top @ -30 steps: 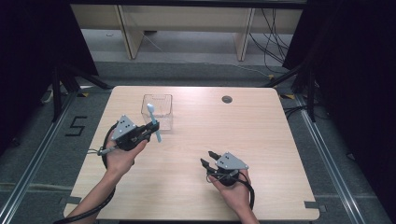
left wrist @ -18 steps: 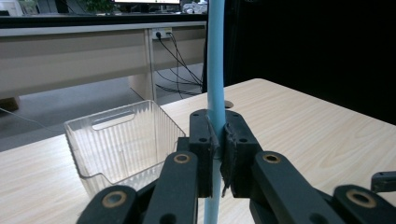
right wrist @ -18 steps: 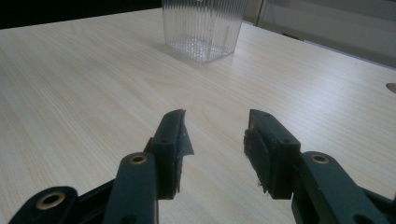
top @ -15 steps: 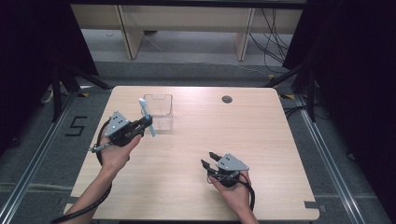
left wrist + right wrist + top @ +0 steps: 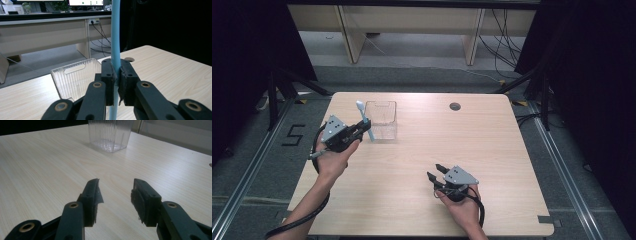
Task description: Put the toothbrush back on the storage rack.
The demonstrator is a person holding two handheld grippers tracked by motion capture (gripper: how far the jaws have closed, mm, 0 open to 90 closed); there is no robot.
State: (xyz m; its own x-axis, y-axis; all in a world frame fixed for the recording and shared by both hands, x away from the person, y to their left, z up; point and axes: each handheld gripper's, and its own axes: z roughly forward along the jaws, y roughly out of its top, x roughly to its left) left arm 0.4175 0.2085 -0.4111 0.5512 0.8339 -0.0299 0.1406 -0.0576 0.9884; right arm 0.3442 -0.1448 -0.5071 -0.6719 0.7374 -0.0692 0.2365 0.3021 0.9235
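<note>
Left tongs (image 5: 363,125) clenched on upright pale-blue plastic spoon (image 5: 364,120) — clear ribbed plastic bin (image 5: 381,120) just beside; right tongs (image 5: 436,172) released.

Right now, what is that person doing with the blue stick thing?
A person at a wooden table holds a hand-held gripper in each hand. The left hand-held gripper is clamped on a light blue spoon, held upright beside a clear plastic box near the table's far edge. The right hand-held gripper is open, holding nothing, over bare tabletop nearer the person. The spoon is not in the box yet.
</note>
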